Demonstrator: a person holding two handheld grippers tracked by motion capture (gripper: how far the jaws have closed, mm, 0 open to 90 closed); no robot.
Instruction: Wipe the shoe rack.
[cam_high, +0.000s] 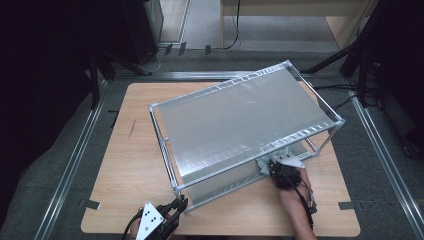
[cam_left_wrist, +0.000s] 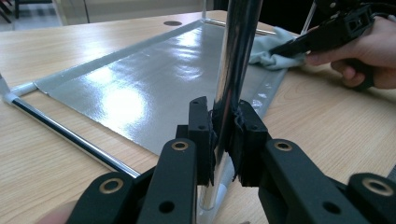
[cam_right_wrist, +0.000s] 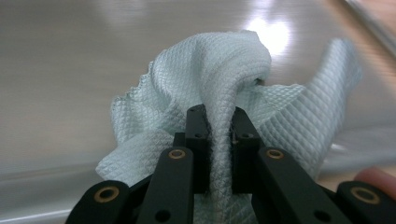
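Note:
A metal rack (cam_high: 240, 82) with two silvery shelves stands slantwise on the wooden table (cam_high: 135, 160). My left gripper (cam_high: 182, 203) is at the rack's near left corner. In the left gripper view my left gripper (cam_left_wrist: 224, 135) is shut on the upright chrome post (cam_left_wrist: 236, 60) just above the lower shelf (cam_left_wrist: 140, 88). My right gripper (cam_high: 270, 167) reaches under the top shelf at the near right. In the right gripper view my right gripper (cam_right_wrist: 219, 135) is shut on a bunched pale blue-green cloth (cam_right_wrist: 224, 79), which lies on the lower shelf (cam_right_wrist: 70, 56). The left gripper view shows the cloth (cam_left_wrist: 271, 51) beyond the post.
The rack's top shelf (cam_high: 250, 115) covers most of the lower one from above. Bare tabletop lies left of the rack and along the near edge. Metal rails (cam_high: 75, 155) run along both sides of the table. Cables (cam_high: 345, 100) and dark stands sit at the far side.

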